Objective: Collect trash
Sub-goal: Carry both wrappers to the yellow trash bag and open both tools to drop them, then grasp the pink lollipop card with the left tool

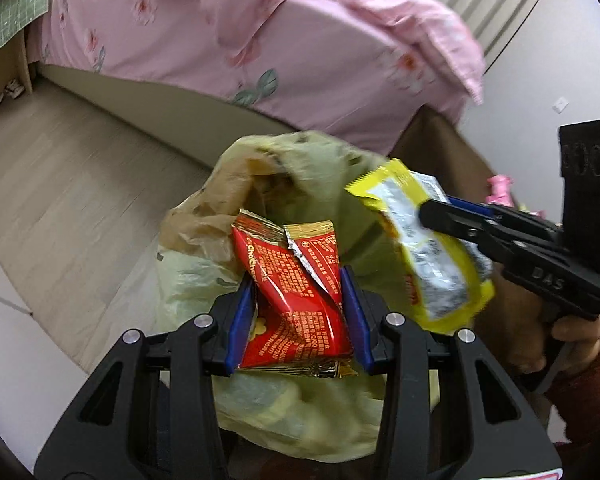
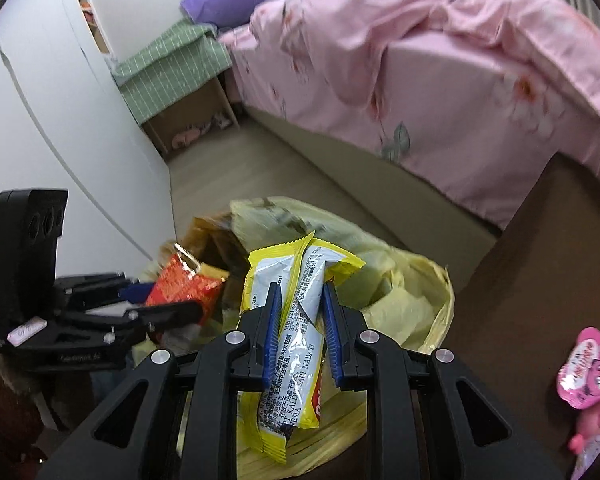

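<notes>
Foil is crinkling between my jaws: my left gripper (image 1: 298,312) is clenching a red wrapper (image 1: 300,292) and my right gripper (image 2: 300,332) a yellow wrapper (image 2: 296,344), both over the open yellow-green bag (image 1: 320,176); they are handling as light, limp and slippery, so I am pinching mid-body; I am reading "NABATI" on the yellow, "Choc" on the red.

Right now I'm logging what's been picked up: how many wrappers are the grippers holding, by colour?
Red wrapper, in the left gripper: 1
Yellow wrapper, in the right gripper: 1
Total: 2, both held over the yellow-green bag.
</notes>
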{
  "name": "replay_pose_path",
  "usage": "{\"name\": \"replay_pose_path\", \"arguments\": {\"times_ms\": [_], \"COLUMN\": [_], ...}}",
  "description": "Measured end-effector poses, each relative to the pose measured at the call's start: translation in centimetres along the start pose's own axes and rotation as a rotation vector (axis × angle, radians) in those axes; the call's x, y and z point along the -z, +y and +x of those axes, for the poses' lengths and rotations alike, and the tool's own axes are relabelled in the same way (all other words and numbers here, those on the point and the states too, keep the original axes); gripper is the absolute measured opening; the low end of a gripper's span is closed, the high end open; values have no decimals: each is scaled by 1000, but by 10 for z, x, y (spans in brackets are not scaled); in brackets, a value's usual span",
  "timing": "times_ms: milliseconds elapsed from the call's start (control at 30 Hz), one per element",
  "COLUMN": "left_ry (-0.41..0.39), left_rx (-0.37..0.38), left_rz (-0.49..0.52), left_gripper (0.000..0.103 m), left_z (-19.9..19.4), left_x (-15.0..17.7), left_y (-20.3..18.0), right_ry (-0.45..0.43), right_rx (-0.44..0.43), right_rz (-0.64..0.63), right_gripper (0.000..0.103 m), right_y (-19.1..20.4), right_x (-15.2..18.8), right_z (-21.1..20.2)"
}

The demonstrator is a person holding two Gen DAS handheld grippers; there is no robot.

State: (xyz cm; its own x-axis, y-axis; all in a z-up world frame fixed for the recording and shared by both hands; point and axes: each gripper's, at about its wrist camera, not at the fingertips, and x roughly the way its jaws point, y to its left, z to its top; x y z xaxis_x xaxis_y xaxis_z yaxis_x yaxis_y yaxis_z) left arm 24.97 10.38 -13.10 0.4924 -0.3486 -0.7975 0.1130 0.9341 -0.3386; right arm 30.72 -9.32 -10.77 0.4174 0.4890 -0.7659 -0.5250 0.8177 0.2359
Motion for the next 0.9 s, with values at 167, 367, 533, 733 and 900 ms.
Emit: {"name": "replay_pose_path", "arguments": {"times_ms": [167,367,533,733,900], "left_ry": [-11,-31,-86,-179,-218], "left_rx": [25,111,196,129,56], "left_rz": [-2,-53,-120,-150,-148], "left_gripper": [39,48,64,70,71], "left_z": [3,-3,-25,-51,-63], "left_x": [0,3,1,-4,-2], "left_y": [8,15,20,17,9], "right_ry": [43,26,-1,-26,-70], "right_rx": [12,-9,-83,-60,-2], "right_rz": [-19,-1,57,45,19], "right_gripper": [21,21,33,38,38], "right_y": [-7,-10,-14,-3,3], "right_x": [5,7,5,7,11], "right_z": [14,13,4,-9,-37]}}
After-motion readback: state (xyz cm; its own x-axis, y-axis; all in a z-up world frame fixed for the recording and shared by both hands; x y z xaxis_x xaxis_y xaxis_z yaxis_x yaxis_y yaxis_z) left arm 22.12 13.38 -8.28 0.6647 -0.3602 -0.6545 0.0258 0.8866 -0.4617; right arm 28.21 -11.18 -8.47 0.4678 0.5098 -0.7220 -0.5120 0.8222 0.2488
